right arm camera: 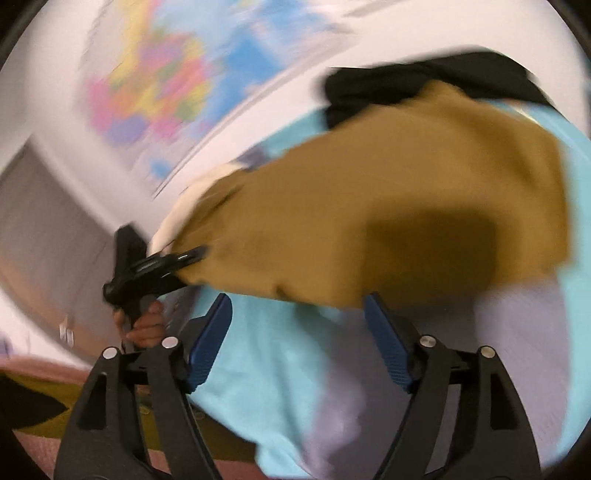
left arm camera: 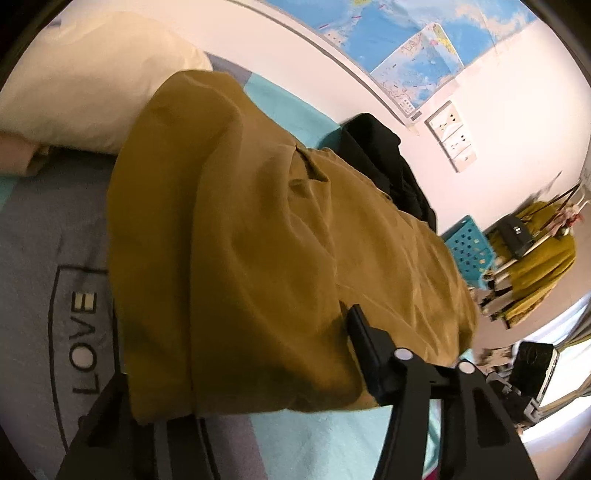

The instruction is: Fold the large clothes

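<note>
A mustard garment (left arm camera: 266, 229) lies folded lengthwise along the bed sheet (left arm camera: 44, 236). Its near end spans the gap between the fingers of my left gripper (left arm camera: 236, 343). The right finger (left arm camera: 364, 339) rests at the cloth's edge and the left one is hidden under the fabric; the jaws stand wide, not pinching. The blurred right wrist view shows the same garment (right arm camera: 388, 206), with the left gripper (right arm camera: 155, 266) and a hand (right arm camera: 147, 328) at its left end. My right gripper (right arm camera: 299, 332) is open over the turquoise sheet (right arm camera: 277, 369) just short of the garment's edge, nothing between its blue pads (right arm camera: 212, 332).
A cream pillow (left arm camera: 85, 85) lies at the bed's head. A black garment (left arm camera: 384, 162) sits beyond the mustard one, against the wall. Past the bed's foot stand a turquoise basket (left arm camera: 469, 251) and a rack with more mustard cloth (left arm camera: 539, 266). A map (left arm camera: 406, 33) hangs above.
</note>
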Action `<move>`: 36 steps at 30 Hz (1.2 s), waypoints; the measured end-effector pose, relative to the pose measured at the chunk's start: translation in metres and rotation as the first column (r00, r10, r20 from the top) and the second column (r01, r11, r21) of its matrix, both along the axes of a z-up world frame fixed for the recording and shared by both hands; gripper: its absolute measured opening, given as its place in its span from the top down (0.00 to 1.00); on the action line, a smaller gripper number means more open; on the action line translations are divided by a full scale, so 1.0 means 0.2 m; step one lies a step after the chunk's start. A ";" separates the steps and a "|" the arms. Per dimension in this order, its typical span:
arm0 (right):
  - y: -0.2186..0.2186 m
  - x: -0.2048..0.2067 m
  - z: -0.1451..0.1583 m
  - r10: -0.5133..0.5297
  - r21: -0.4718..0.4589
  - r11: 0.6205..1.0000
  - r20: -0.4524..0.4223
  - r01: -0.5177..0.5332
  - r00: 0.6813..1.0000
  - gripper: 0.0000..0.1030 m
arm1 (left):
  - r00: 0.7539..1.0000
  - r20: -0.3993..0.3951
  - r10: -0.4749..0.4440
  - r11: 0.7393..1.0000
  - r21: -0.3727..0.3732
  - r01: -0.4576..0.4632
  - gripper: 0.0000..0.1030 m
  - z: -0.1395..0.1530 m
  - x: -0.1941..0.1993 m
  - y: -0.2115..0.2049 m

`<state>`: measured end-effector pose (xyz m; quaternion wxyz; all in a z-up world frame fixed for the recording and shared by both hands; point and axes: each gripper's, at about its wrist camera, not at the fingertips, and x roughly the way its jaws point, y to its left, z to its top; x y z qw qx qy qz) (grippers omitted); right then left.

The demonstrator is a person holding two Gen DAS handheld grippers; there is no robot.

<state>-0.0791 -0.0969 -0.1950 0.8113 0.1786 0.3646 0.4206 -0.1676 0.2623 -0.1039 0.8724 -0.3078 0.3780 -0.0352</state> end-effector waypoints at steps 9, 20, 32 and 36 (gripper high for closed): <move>-0.09 0.14 -0.08 -0.222 0.014 0.975 -0.052 0.223 0.974 0.24 | 0.999 -0.032 0.006 0.990 0.143 -0.002 0.17 0.03 0.13 -0.12; -0.04 0.18 -0.03 -0.334 0.148 0.930 -0.036 0.336 0.942 0.15 | 0.998 -0.048 0.048 0.999 0.012 -0.048 0.20 0.03 0.24 -0.01; 0.08 0.31 -0.04 -0.328 0.125 0.934 -0.073 0.335 0.942 0.14 | 0.996 -0.075 0.044 0.993 0.117 -0.035 0.14 0.04 0.28 -0.09; 0.17 0.36 -0.03 -0.385 0.125 0.913 -0.046 0.388 0.922 0.11 | 0.995 -0.071 0.069 0.990 0.126 -0.060 0.11 0.03 0.29 -0.11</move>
